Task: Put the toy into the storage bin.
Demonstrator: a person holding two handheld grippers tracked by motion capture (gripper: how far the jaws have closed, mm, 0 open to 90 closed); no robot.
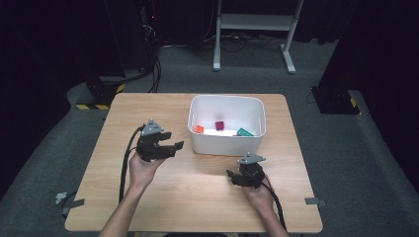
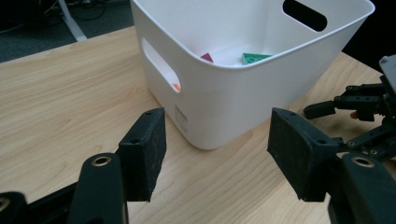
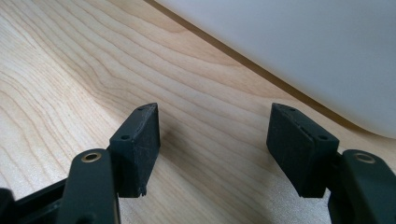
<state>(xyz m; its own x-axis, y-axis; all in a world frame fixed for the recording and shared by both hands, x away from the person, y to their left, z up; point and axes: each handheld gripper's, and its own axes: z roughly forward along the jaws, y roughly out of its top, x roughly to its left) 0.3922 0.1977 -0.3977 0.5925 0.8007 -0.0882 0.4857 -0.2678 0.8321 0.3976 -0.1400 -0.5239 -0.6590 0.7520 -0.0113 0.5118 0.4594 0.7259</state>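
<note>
A white bin (image 1: 225, 98) stands on the wooden table (image 1: 197, 197), toward its far side. Inside lie an orange block (image 1: 198, 129), a maroon block (image 1: 219, 125) and a green block (image 1: 244, 132). My left gripper (image 1: 174, 146) hovers just left of the bin, pointing at it. In the left gripper view its jaws stand open (image 2: 215, 140) with nothing between them, facing the bin's corner (image 2: 233, 93). My right gripper (image 1: 236, 177) sits low over the table in front of the bin, open (image 3: 212, 135) and empty, with the bin wall (image 3: 303, 46) just beyond.
Through the bin's handle slot the orange block (image 2: 176, 86) shows; the maroon block (image 2: 207, 57) and the green block (image 2: 254, 58) peek over the rim. The other gripper (image 2: 364, 107) sits at the right. Bare wood spreads left and near. Beyond the table stand a white frame (image 1: 254, 22) and cables.
</note>
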